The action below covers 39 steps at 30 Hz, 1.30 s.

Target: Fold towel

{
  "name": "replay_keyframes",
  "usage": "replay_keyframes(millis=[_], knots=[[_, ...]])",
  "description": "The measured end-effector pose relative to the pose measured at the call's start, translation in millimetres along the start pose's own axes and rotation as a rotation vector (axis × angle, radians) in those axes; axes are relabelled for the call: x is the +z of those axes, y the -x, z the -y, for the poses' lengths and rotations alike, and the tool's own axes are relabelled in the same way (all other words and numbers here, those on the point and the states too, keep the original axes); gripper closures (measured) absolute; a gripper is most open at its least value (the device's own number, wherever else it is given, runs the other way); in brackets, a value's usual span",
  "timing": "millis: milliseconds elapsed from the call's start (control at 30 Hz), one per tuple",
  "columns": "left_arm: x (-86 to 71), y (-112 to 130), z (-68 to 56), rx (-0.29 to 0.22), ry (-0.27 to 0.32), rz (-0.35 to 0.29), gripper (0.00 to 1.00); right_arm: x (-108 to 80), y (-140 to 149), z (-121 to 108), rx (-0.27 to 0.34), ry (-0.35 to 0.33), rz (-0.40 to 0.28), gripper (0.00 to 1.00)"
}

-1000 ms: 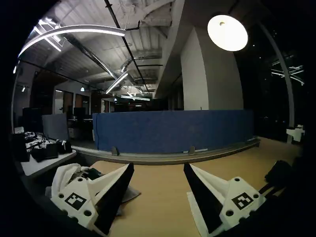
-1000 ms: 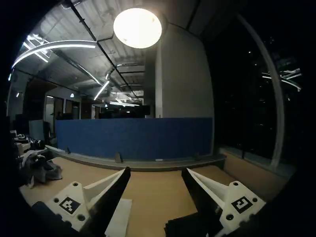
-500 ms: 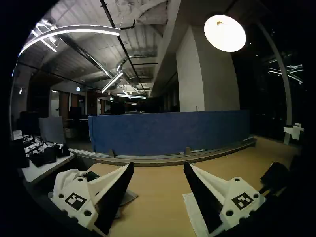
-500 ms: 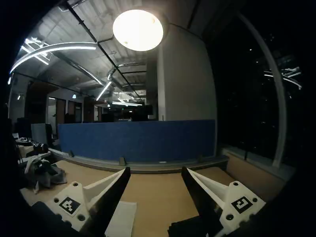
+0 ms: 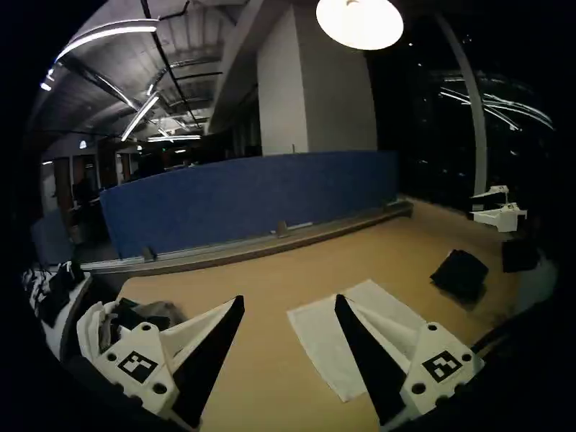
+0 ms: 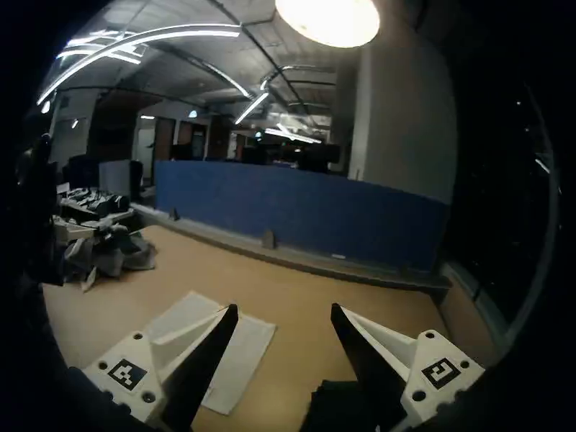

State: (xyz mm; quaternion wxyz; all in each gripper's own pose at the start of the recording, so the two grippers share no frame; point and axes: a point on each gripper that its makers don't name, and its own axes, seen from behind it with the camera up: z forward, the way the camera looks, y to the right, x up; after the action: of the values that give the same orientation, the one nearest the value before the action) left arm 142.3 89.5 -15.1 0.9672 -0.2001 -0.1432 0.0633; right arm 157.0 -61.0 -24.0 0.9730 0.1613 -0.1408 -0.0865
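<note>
Looking along your left gripper [image 5: 288, 338], you had its two fingers set wide apart with nothing between them, and the white towel [image 5: 320, 335] lay flat and spread open on the wooden table [image 5: 288, 266], partly behind the right-hand finger of that view. The left gripper view also gave you a dark folded cloth [image 5: 461, 273] on the table past the towel and a crumpled pile of cloths [image 5: 122, 317] behind the other finger. The right gripper view placed the towel behind the left-hand finger of your right gripper [image 6: 282, 345], whose fingers likewise stood apart and empty, with a patch of black fabric [image 6: 338, 403] at the bottom edge and the pile far off to the left. You held both tools above the tabletop, pitched slightly down. Whether any fingertip touched the towel could not be told. The towel was a plain, matte rectangle. The table was smooth and pale brown. The fingers were white wedges with black inner faces and square printed markers. A matte blue partition [image 6: 302, 209] closed off the far edge.
</note>
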Motion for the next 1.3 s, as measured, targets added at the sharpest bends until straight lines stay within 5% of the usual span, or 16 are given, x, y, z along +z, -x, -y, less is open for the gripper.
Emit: replay_keyframes(millis=[300,800,1300], knots=[[7.8,26,-37.4,0.034,0.153,0.116,0.06,2.6,25,35,-0.093,-0.171,0.137,0.00],[20.8,53,-44.5,0.090,0.166,0.143,0.06,10.9,52,45,-0.071,-0.203,0.167,0.00],[41.2,140,-65.9,0.162,0.232,0.240,0.06,30.2,122,66,-0.057,-0.223,0.219,0.00]])
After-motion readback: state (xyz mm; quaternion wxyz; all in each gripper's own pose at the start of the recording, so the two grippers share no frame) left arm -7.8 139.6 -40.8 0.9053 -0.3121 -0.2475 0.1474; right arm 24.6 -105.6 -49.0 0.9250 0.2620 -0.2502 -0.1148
